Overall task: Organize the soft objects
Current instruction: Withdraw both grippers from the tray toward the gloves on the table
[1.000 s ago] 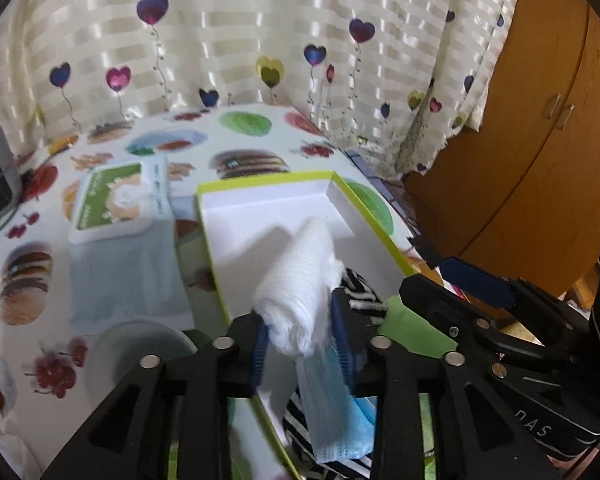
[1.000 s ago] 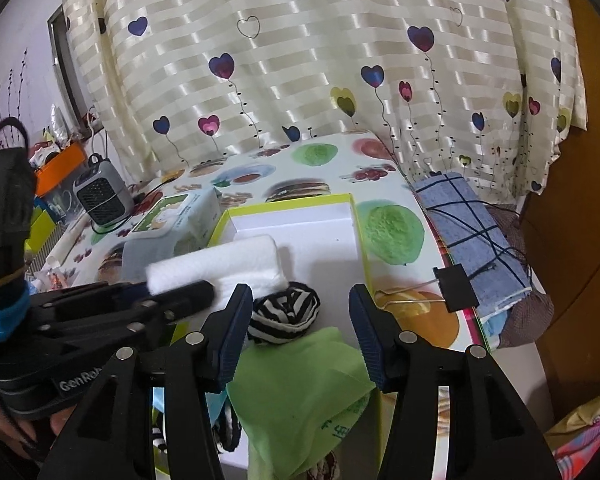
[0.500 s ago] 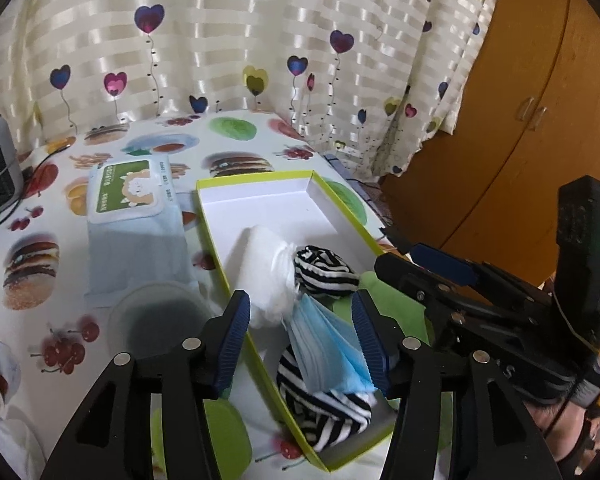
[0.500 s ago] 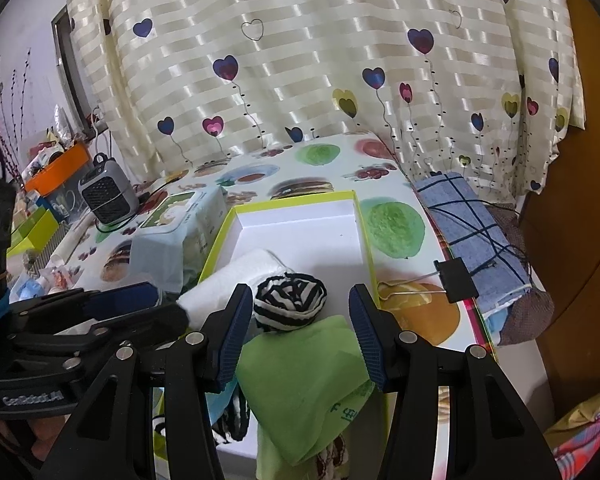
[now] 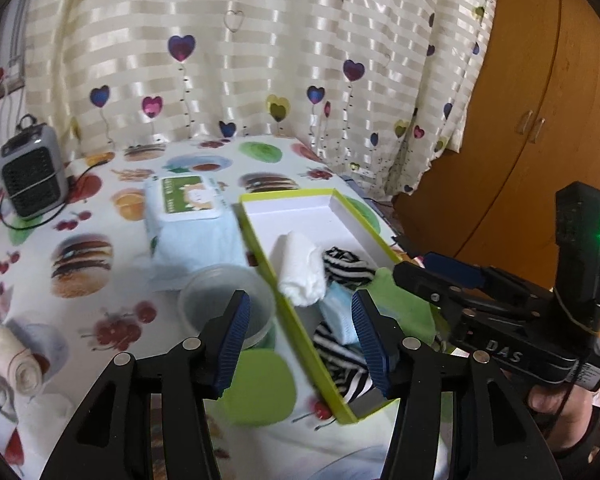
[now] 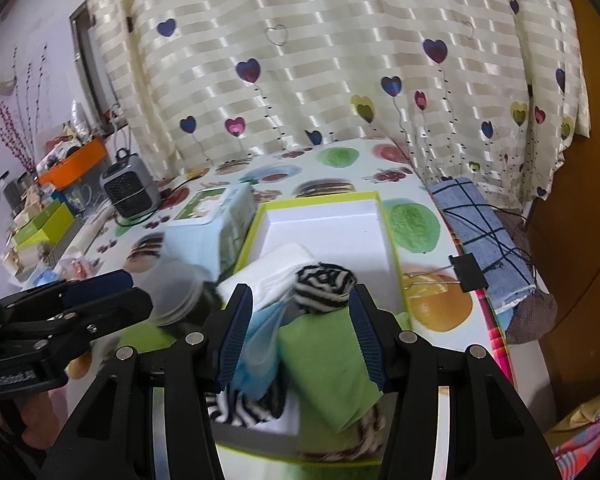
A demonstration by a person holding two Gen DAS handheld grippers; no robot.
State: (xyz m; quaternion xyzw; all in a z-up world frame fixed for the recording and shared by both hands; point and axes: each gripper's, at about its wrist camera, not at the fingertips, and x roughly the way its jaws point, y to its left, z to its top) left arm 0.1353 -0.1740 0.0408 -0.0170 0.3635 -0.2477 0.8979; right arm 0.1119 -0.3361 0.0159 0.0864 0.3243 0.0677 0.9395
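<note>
Left claw (image 5: pixel 298 330) wide and empty, right claw (image 6: pixel 300 336) parted, nothing gripped

Right behind the left tongs (image 5: pixel 298 328), the clear plastic cup (image 5: pixel 224 300) is partly covered by the left-hand finger, and the green box's (image 5: pixel 300 320) near wall smears into blur. The striped cloth (image 5: pixel 340 364) lies half under the blue face mask (image 5: pixel 340 312). Below the right tongs (image 6: pixel 300 332), the green cloth (image 6: pixel 328 364) runs behind the finger, and the label on the wipes pack (image 6: pixel 204 208) is too small to read.
</note>
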